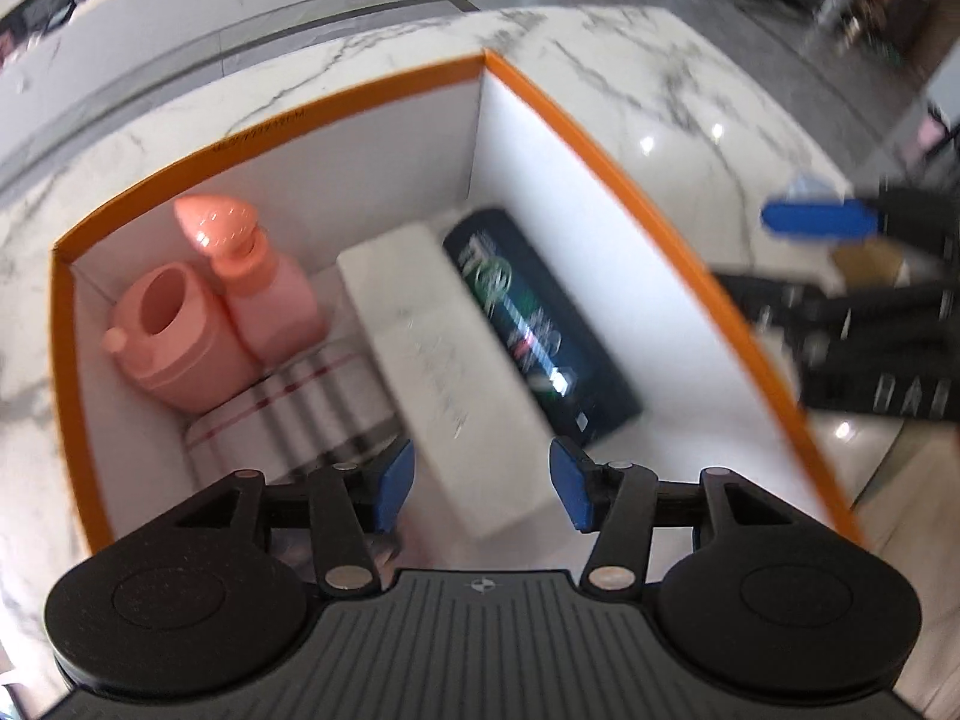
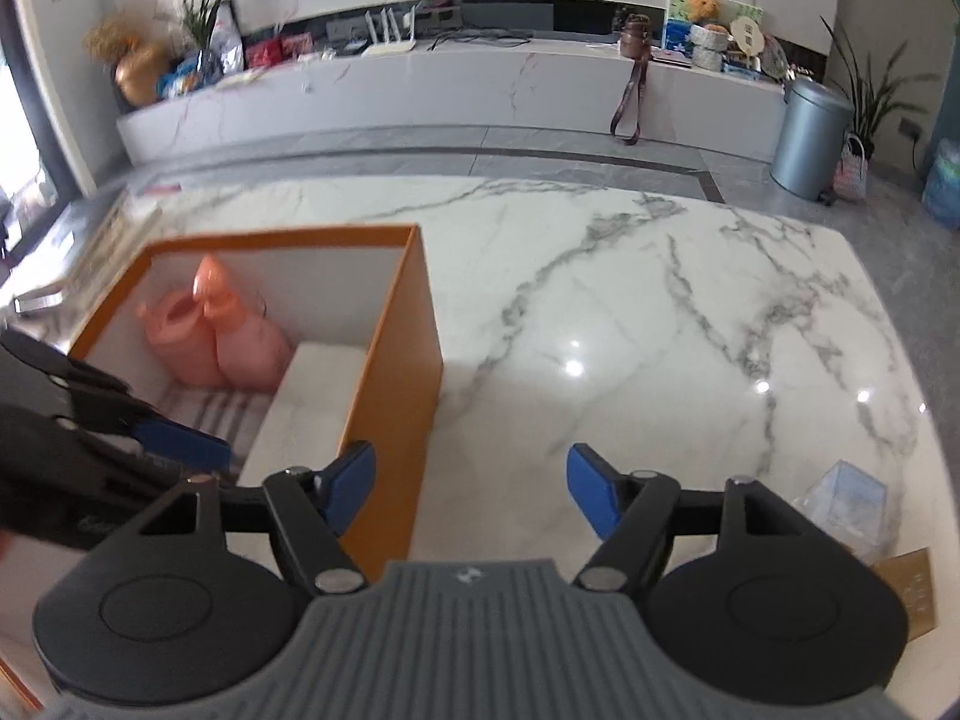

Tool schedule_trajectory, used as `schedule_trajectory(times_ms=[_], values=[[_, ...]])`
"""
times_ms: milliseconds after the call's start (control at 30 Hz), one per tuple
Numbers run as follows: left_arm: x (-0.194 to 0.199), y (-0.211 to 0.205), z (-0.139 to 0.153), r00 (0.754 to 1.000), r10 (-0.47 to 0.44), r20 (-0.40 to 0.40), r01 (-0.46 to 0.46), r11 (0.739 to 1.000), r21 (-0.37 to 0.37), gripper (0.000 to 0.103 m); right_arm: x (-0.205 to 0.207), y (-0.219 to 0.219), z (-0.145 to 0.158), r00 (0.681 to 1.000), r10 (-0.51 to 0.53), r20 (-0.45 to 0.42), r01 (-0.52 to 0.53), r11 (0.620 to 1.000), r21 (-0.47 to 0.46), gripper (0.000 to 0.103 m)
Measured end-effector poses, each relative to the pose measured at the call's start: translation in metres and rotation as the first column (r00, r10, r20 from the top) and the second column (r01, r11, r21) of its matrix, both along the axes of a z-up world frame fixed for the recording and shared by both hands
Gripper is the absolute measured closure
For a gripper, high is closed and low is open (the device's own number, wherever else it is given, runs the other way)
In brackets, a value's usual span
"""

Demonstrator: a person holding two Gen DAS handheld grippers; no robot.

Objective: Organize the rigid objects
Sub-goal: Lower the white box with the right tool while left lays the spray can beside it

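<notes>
The left gripper [image 1: 482,486] hangs open and apparently empty over the long white rectangular box [image 1: 447,360], which lies inside the orange-rimmed cardboard box [image 1: 606,162]; the right gripper [image 2: 472,495] is open, holding nothing.

An open orange box [image 1: 630,180] with white inner walls stands on the marble table [image 2: 600,300]. Inside, a pink jug [image 1: 174,336] and a pink bottle [image 1: 270,294] stand upright in one corner, touching, beside a striped tin [image 1: 300,414]. A long white box [image 1: 450,360] and a dark box [image 1: 540,324] lie side by side.
</notes>
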State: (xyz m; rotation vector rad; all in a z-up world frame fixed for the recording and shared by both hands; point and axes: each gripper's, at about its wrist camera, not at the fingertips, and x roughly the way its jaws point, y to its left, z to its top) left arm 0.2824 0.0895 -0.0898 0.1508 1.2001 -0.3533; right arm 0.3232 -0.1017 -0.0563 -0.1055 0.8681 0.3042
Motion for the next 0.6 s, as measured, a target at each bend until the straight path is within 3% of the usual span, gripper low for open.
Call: schedule_trajectory(times_ms=[200,300,367,400,600], values=[[-0.018,-0.009,-0.018,0.993,-0.112,-0.022,0.114,0.989,0.09,0.038,-0.01,-0.005,0.011,1.0,-0.019,0.023,0.019,1.0,0.005,0.031],[-0.02,-0.014,-0.028,0.993,-0.116,-0.008,0.116,0.984,0.138,0.041,-0.016,0.002,0.019,0.999,0.0,0.054,0.001,1.0,-0.02,0.031],[-0.016,-0.013,-0.027,0.996,-0.094,0.01,0.092,0.989,0.116,0.045,-0.018,0.008,0.024,0.996,0.053,0.073,-0.051,0.998,-0.025,0.028],[-0.012,-0.01,-0.027,0.997,-0.076,-0.001,0.075,0.994,0.082,0.053,-0.02,0.012,0.026,0.994,0.077,0.082,-0.074,0.997,-0.035,0.028],[-0.006,-0.004,-0.029,1.0,0.0,0.001,0.0,1.0,0.011,0.058,-0.033,0.033,0.034,0.96,0.211,0.181,-0.189,0.973,-0.131,0.028]])
